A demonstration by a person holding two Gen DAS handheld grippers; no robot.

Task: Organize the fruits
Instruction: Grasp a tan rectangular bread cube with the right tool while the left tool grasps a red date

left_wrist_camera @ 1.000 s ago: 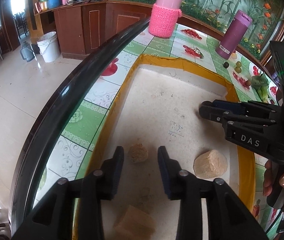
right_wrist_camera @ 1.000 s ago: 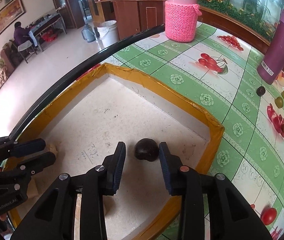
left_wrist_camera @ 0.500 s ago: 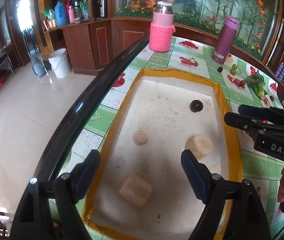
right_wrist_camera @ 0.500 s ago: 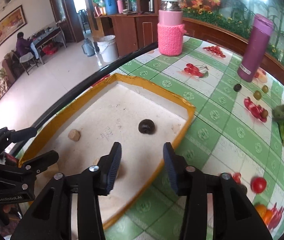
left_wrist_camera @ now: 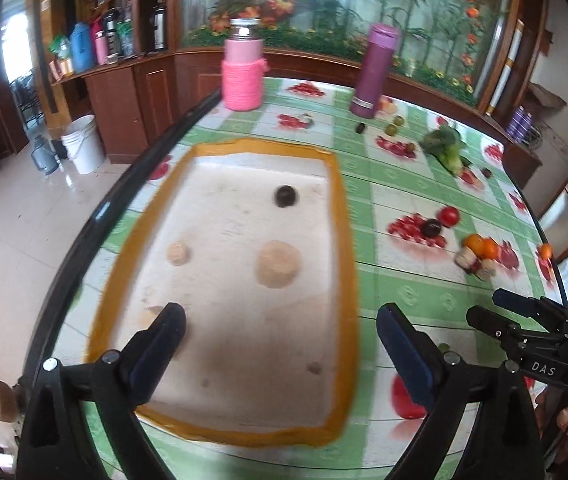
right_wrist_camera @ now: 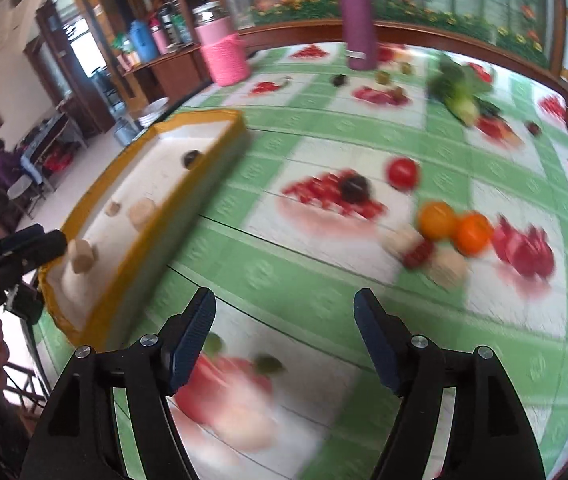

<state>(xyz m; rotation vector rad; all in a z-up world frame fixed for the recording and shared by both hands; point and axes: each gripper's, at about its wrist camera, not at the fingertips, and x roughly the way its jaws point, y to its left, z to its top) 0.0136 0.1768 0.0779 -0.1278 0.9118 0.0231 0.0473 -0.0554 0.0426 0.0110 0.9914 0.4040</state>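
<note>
A white tray with a yellow rim (left_wrist_camera: 342, 248) holds a dark round fruit (left_wrist_camera: 286, 196), a small tan lump (left_wrist_camera: 179, 253) and a bigger tan round piece (left_wrist_camera: 278, 263). My left gripper (left_wrist_camera: 280, 320) hovers over the tray's near half, its jaws opening wide with nothing between them. My right gripper (right_wrist_camera: 284, 304) is off the tray's right side over the tablecloth, its jaws also opening and empty. Loose on the cloth lie a red tomato (right_wrist_camera: 403, 172), a dark fruit (right_wrist_camera: 354, 188) and two oranges (right_wrist_camera: 438, 220) beside tan pieces (right_wrist_camera: 450, 266).
A pink knitted jar (left_wrist_camera: 242, 76) and a purple flask (left_wrist_camera: 374, 72) stand at the back. Leafy greens (left_wrist_camera: 446, 148) and small fruits lie at the far right. The table's black edge (left_wrist_camera: 96, 216) runs along the tray's left side. Two small green fruits (right_wrist_camera: 268, 364) lie near my right gripper.
Both grippers went from nearly shut to wide and pulled back from the tray. The dark fruit and small tan lump stay in it. The right one swung right over the tablecloth.
</note>
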